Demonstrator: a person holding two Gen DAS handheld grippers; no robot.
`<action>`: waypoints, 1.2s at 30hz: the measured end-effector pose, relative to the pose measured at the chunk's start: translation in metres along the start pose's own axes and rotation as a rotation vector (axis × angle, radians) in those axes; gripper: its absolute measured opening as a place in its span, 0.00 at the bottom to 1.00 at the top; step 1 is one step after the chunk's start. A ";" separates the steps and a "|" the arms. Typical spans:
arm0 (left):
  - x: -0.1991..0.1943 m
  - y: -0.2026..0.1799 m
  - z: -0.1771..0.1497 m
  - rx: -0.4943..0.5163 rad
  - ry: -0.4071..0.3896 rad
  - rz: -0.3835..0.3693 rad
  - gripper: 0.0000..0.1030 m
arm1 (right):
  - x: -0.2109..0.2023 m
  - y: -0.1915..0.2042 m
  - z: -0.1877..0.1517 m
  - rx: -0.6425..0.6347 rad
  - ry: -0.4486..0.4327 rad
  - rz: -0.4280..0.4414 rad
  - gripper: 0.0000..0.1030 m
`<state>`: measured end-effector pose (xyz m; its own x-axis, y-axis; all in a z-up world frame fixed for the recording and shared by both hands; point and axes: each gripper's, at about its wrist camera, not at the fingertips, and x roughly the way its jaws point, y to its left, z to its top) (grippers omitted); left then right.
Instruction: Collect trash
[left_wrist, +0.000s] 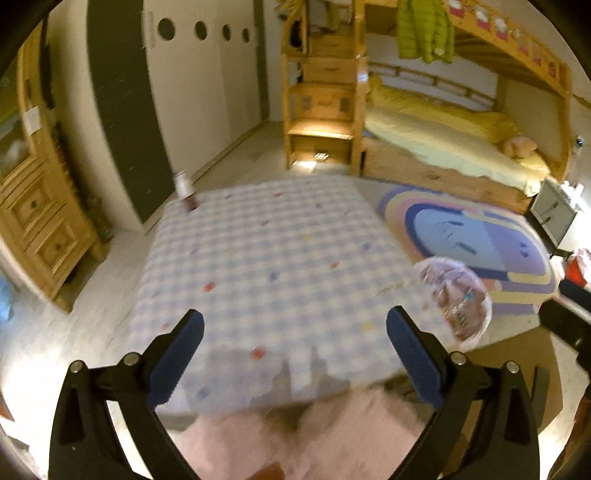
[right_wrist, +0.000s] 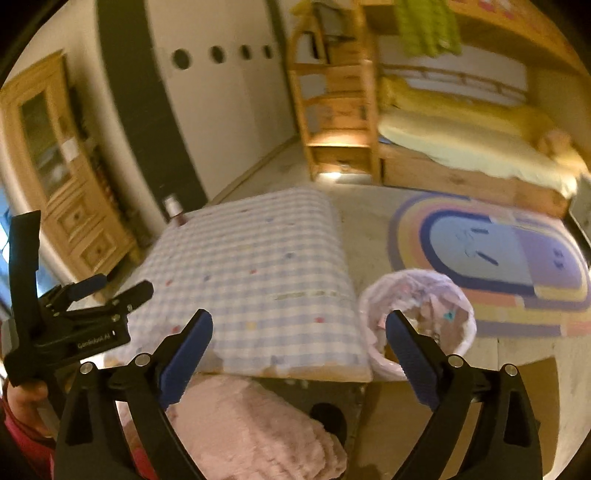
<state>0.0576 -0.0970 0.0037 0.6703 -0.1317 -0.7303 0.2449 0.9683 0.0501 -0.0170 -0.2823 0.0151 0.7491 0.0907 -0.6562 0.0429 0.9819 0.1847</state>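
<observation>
A bin lined with a clear bag (right_wrist: 417, 325) stands on the floor at the table's right side, with crumpled wrappers inside; it also shows in the left wrist view (left_wrist: 456, 299). A bottle with a white label (left_wrist: 184, 190) stands at the far left corner of the checked tablecloth (left_wrist: 266, 266), and shows in the right wrist view (right_wrist: 173, 211). My left gripper (left_wrist: 295, 328) is open and empty above the table's near edge; it appears from the side in the right wrist view (right_wrist: 116, 288). My right gripper (right_wrist: 299, 328) is open and empty, its right finger over the bin.
A pink fluffy cushion (right_wrist: 251, 428) lies below the table's near edge. A rainbow rug (right_wrist: 491, 258) covers the floor to the right. A wooden bunk bed (left_wrist: 443, 147) with stairs stands at the back, a wooden cabinet (left_wrist: 33, 206) on the left.
</observation>
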 end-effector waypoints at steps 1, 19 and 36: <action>-0.008 0.007 -0.005 -0.002 0.009 0.017 0.93 | -0.003 0.006 -0.002 -0.014 -0.003 -0.001 0.91; -0.069 0.082 -0.045 -0.106 -0.010 0.167 0.93 | -0.043 0.051 -0.004 -0.112 -0.031 -0.018 0.92; -0.063 0.079 -0.043 -0.093 0.004 0.156 0.93 | -0.036 0.054 -0.005 -0.128 -0.016 -0.013 0.92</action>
<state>0.0049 -0.0036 0.0244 0.6921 0.0224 -0.7215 0.0719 0.9924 0.0997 -0.0453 -0.2313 0.0453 0.7596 0.0767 -0.6459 -0.0314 0.9962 0.0813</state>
